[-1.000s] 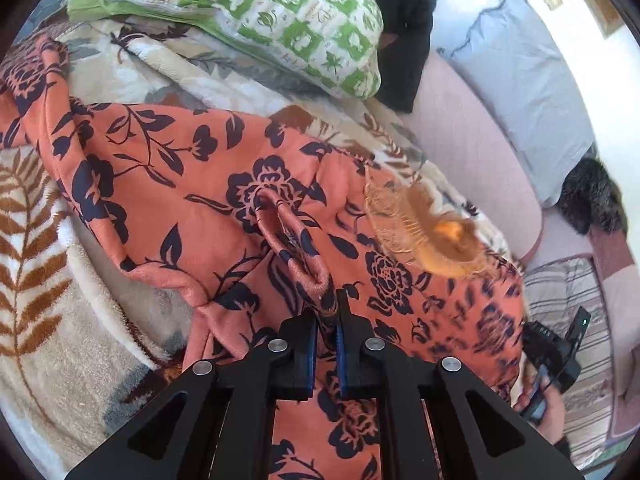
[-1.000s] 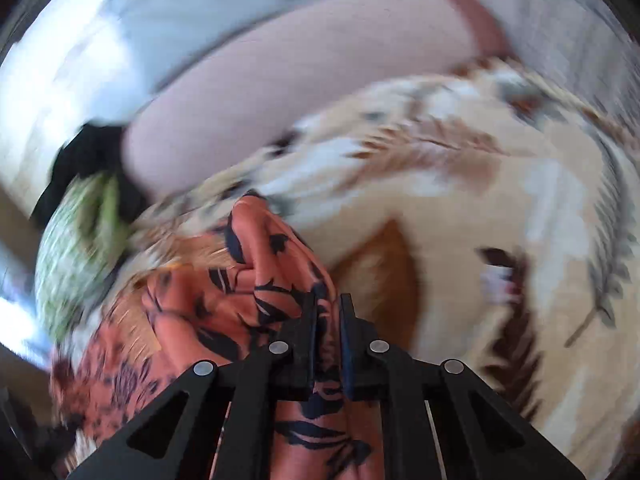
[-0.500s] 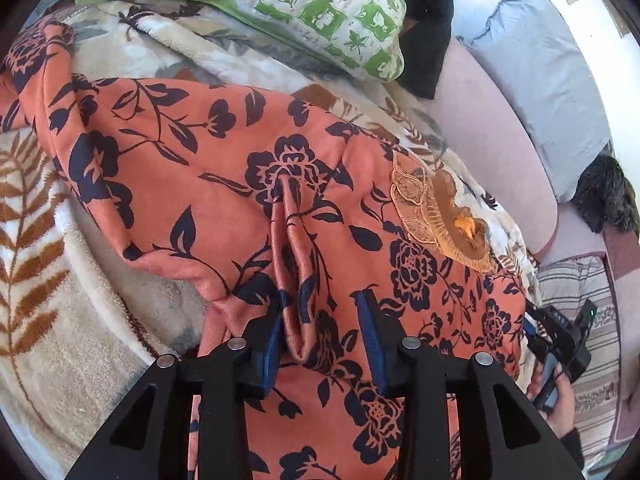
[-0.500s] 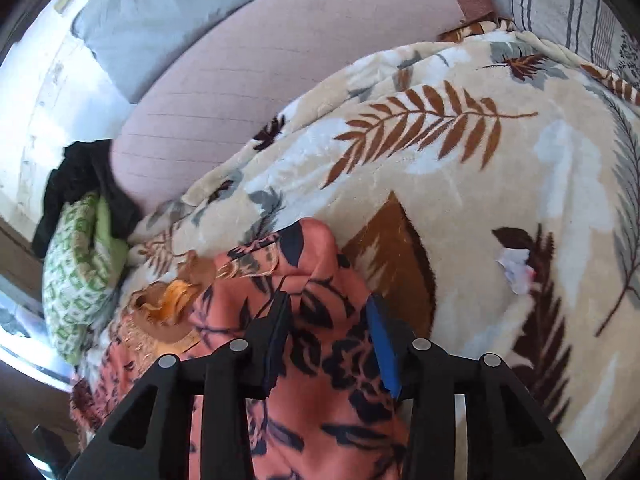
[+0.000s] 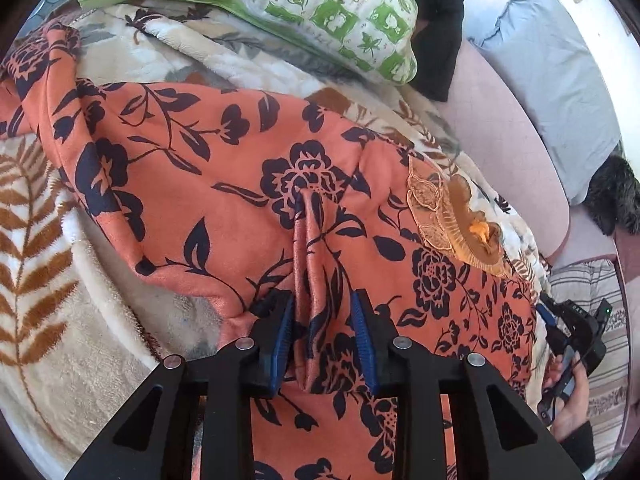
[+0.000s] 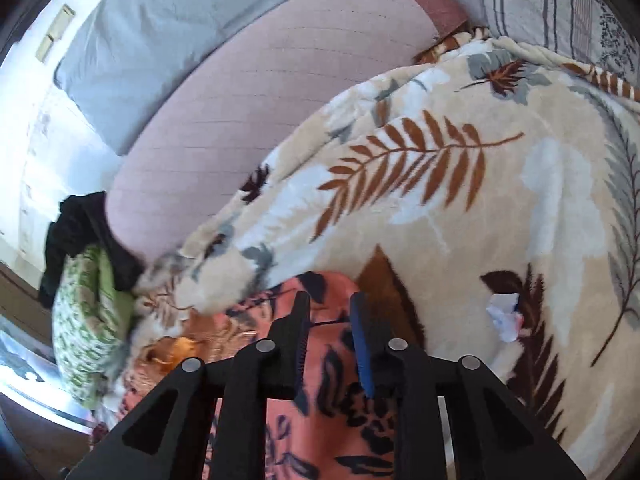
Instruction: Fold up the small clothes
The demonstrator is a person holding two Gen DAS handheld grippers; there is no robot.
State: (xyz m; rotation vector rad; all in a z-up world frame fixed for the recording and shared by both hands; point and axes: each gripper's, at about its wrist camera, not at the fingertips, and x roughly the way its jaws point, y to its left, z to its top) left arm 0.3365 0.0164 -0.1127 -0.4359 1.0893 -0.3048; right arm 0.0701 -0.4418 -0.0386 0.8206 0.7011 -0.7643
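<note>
An orange garment (image 5: 200,160) with dark blue flowers and a tan embroidered neck patch (image 5: 448,216) lies spread on a leaf-print blanket (image 5: 32,240). My left gripper (image 5: 320,300) stands over its near part. The jaws are closing, with a raised ridge of the cloth between the blue pads, which do not press on it. In the right wrist view my right gripper (image 6: 329,298) hovers over the garment's (image 6: 320,432) far edge. Its jaws are closing too, with cloth lying under the gap and nothing pinched. The left view also shows that right gripper (image 5: 572,328), held by a hand (image 5: 568,400).
A green checked pillow (image 5: 280,8) and a black cloth (image 5: 440,20) lie beyond the garment. A pink padded cushion (image 6: 280,100) and a grey pillow (image 6: 180,20) run along the back. A white paper scrap (image 6: 504,316) lies on the blanket (image 6: 480,200).
Both grippers were shut on folds of the orange garment and have let go; the cloth has dropped onto the blanket. Since then both pairs of jaws have narrowed slightly.
</note>
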